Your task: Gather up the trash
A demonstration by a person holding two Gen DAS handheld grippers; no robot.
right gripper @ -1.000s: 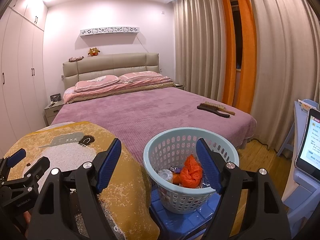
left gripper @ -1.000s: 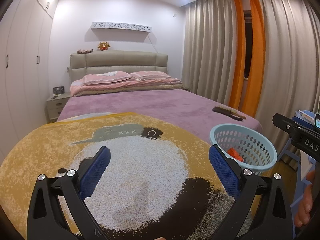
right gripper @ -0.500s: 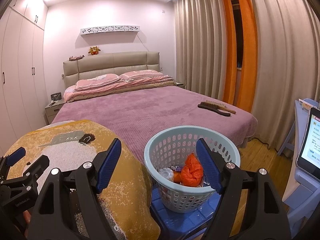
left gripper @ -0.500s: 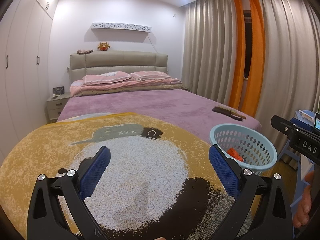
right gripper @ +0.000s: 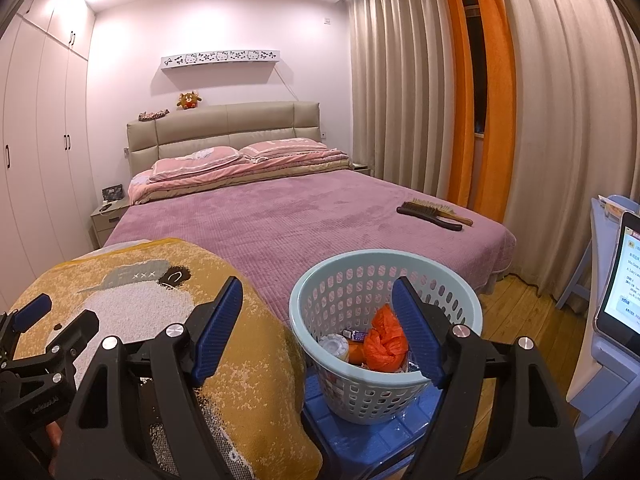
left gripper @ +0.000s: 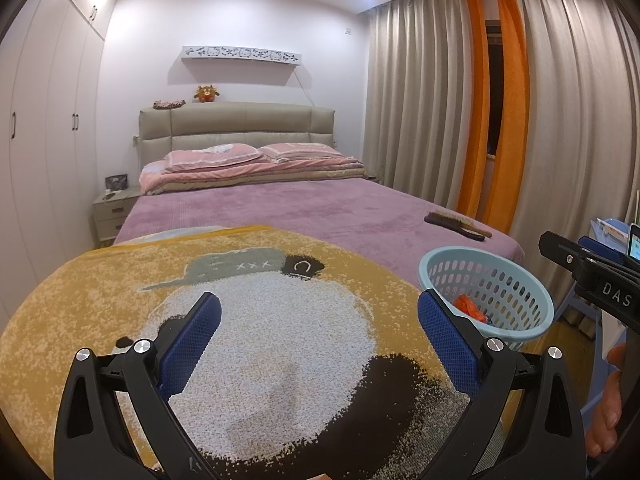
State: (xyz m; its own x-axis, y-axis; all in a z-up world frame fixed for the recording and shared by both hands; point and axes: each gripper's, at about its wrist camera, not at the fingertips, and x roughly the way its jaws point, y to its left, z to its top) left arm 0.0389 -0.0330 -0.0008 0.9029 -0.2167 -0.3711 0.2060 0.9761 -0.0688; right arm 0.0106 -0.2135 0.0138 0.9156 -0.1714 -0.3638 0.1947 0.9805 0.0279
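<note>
A pale blue perforated basket [right gripper: 348, 280] stands on a blue stool [right gripper: 360, 440] beside the bed; it also shows in the left wrist view [left gripper: 516, 276]. It holds an orange crumpled bag [right gripper: 384, 344], a white round lid [right gripper: 334, 346] and small wrappers. My right gripper [right gripper: 318, 332] is open and empty, held just above and in front of the basket. My left gripper [left gripper: 320, 332] is open and empty over the yellow panda blanket [left gripper: 260, 340].
A purple bedspread [right gripper: 288, 216] covers the bed, with two brushes [right gripper: 434, 214] near its right edge. A tablet [right gripper: 620, 280] on a stand is at the far right. Curtains [right gripper: 520, 100] hang on the right; wardrobes [right gripper: 36, 160] line the left wall.
The right gripper has drifted slightly, so the basket sits a touch higher in its view. The left gripper has barely moved. Both stay open.
</note>
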